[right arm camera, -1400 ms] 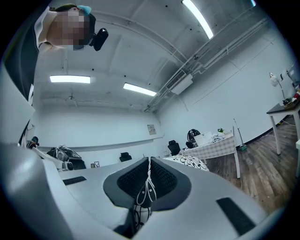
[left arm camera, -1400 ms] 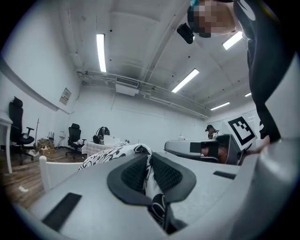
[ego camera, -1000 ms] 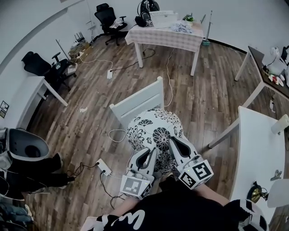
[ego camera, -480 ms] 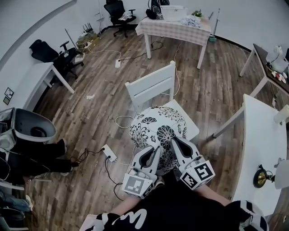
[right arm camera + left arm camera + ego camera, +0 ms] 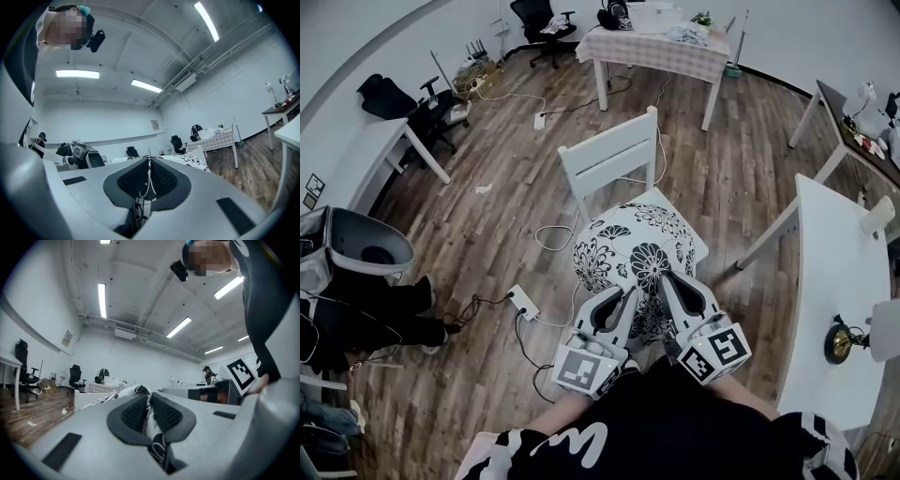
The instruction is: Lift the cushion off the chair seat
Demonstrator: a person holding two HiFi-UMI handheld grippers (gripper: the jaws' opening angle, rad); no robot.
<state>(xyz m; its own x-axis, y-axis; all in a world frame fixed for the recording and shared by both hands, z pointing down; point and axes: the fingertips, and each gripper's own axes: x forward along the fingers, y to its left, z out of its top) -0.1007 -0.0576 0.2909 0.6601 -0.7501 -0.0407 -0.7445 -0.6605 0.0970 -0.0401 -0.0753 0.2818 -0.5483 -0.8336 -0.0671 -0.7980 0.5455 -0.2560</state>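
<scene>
The cushion (image 5: 630,255), white with black flowers, hangs over the front of the white chair's seat (image 5: 697,251), below the chair back (image 5: 609,153). Both grippers hold its near edge. My left gripper (image 5: 617,302) is shut on the fabric at the left, and my right gripper (image 5: 672,287) is shut on it at the right. In the left gripper view the patterned cloth (image 5: 133,391) is pinched between the pads of the left gripper (image 5: 149,412). In the right gripper view a thin fold of the cushion (image 5: 190,159) sits between the pads of the right gripper (image 5: 149,180).
A power strip (image 5: 523,302) and cables lie on the wood floor left of the chair. A white table (image 5: 830,309) stands close on the right. A checked table (image 5: 661,47) is at the back, office chairs (image 5: 398,98) at the far left, a grey bin (image 5: 358,251) on the left.
Both grippers have drawn the cushion back toward me, away from the chair back. More of the white seat now shows at the cushion's right side.
</scene>
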